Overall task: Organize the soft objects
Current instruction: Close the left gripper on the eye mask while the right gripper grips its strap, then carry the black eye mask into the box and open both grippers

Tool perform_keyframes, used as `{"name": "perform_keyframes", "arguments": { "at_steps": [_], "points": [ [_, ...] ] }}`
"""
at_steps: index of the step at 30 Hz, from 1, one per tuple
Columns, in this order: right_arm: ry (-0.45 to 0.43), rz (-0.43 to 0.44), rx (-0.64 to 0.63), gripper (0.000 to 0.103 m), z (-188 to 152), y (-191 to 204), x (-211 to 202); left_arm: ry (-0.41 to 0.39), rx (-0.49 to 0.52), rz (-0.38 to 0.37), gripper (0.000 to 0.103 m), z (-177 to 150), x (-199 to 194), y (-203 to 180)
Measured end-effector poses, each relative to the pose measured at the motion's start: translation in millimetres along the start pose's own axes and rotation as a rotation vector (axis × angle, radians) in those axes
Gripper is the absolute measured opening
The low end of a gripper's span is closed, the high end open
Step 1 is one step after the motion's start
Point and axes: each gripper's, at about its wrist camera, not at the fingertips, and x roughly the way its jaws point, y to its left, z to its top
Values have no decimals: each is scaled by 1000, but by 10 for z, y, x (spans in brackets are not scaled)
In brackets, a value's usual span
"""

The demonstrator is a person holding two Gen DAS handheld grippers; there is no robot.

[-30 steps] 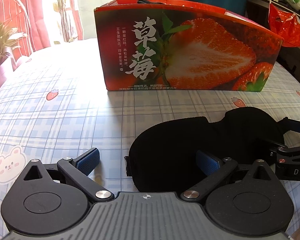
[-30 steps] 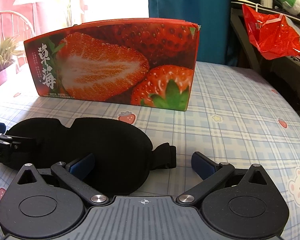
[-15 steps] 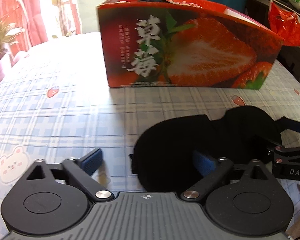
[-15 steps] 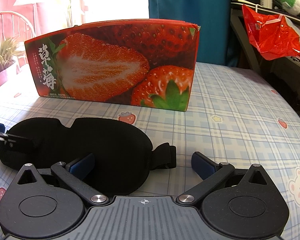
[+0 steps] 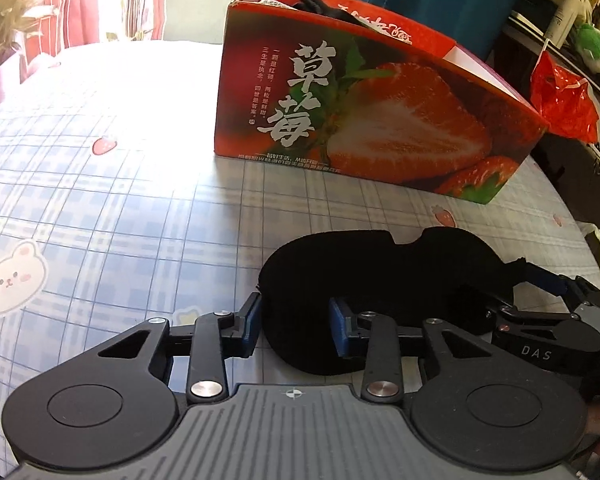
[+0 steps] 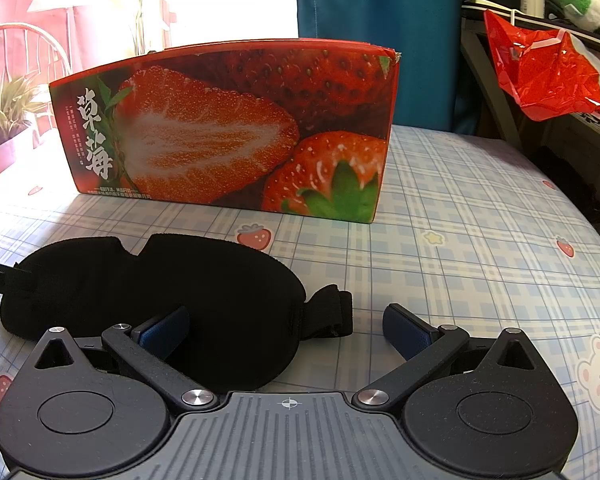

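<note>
Closest in, the left gripper (image 5: 294,332) has just been closing its blue-padded jaws, and the near end of the black padded fabric sleep mask (image 5: 380,276) sits between them; the pads look pressed against that end, so this reads as a pinch taking hold. Over on the other side, the right gripper (image 6: 288,332) has its fingers spread wide, one pad lying over the mask's opposite lobe, the other out over bare cloth, with the mask's black elastic strap (image 6: 332,314) in the gap. Nothing gripped there.

The mask lies flat on the blue-and-white checked tablecloth with strawberry and bear prints (image 5: 120,208), in front of the box and apart from it.

Further back stands the red cardboard box printed with a sliced strawberry (image 5: 380,120), top open. Something dark and soft (image 5: 320,2) already pokes above its far rim, so part of the tidying looks done.

My read: the grasp is under way, and lifting the mask, carrying it over the box wall and dropping it in all remain.
</note>
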Motion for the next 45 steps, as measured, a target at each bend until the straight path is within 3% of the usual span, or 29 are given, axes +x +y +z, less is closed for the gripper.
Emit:
{"name": "perform_keyframes", "arguments": {
  "at_steps": [7,15,23,26,37,39,41,42,45],
  "points": [
    [-1,0,0,103,-11,-2,0,-19,31,21,38,-25,-2,-78],
    [27,1,0,103,39,4,16,-39,31,-6,38,-51,-19,-39],
    [56,63,-20,94,97,14,17,-53,5,-46,53,-50,-10,-27],
    [64,79,-25,87,111,23,9,-58,30,-42,57,-65,-3,-78],
    [113,194,-18,37,215,82,-53,-67,5,-66,56,-75,-10,-25],
    [118,189,-19,28,220,83,-63,-66,11,-48,53,-76,-17,-42],
    [119,188,-9,21,220,61,-74,-68,10,-10,28,-69,-23,-30],
    [117,187,-1,18,217,43,-83,-67,-1,-1,22,-59,-22,-5],
    [103,174,20,14,219,-15,-129,-64,-71,-37,14,-46,-32,116]
  ]
}}
